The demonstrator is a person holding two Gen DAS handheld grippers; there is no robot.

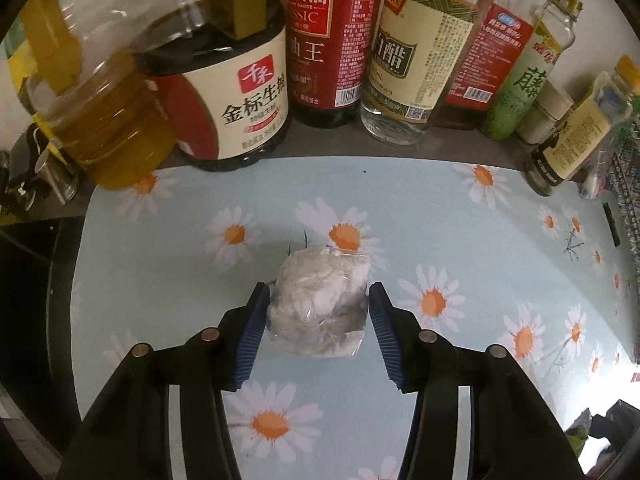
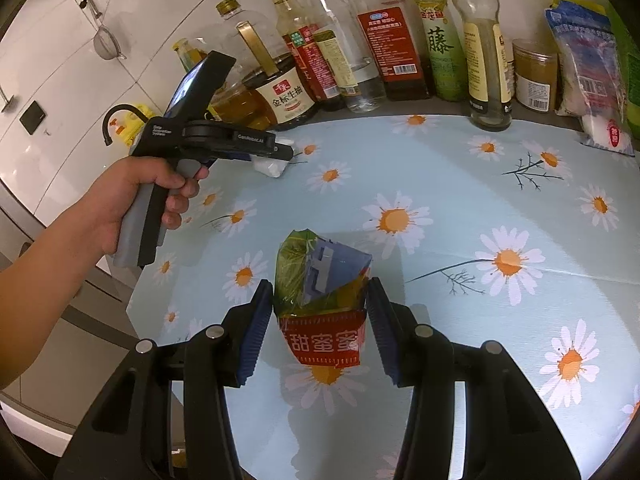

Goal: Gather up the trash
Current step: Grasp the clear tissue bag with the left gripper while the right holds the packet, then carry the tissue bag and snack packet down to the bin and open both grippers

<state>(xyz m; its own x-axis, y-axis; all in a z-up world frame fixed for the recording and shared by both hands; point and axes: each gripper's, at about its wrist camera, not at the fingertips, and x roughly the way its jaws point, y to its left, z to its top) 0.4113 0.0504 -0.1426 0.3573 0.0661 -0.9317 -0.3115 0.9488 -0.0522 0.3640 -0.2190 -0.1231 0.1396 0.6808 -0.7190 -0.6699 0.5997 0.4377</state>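
Left wrist: left gripper (image 1: 318,308) straddling white wad in clear bag (image 1: 320,308) on daisy cloth (image 1: 460,216), pads barely touching; squeeze firmly, lift straight. Right wrist: right gripper (image 2: 320,304) clenched on crumpled wrapper (image 2: 322,292); keep steady.

Left gripper (image 1: 318,300) fingers (image 1: 256,320) bracket crumpled plastic bag (image 1: 320,308).

Two black two-finger grippers (image 1: 318,312) (image 2: 320,312), two crumpled trash pieces: one clear plastic bag of white wadding (image 1: 318,308), one red-and-green printed wrapper (image 2: 322,308). One daisy-print pale-blue tablecloth (image 2: 460,184).
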